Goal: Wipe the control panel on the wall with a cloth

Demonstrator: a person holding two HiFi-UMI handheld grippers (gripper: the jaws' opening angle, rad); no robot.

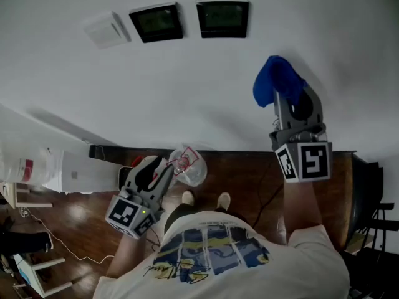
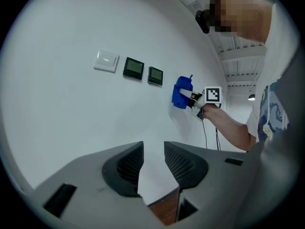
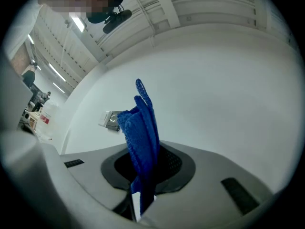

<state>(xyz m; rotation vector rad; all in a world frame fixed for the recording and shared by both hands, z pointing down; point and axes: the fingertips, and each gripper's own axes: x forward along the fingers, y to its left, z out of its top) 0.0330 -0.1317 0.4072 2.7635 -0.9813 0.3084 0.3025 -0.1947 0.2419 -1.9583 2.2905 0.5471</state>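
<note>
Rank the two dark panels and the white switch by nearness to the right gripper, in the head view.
1. The right panel, up-left of the right gripper.
2. The left panel, farther left.
3. The white switch, leftmost.

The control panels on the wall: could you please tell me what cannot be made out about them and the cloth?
- Control panels, head view: the screens are too small and dark to read.
- Same panels, right gripper view: the cloth covers most of them.
- Cloth against the wall, head view: contact cannot be judged, since any gap lies behind the bunched cloth.
</note>
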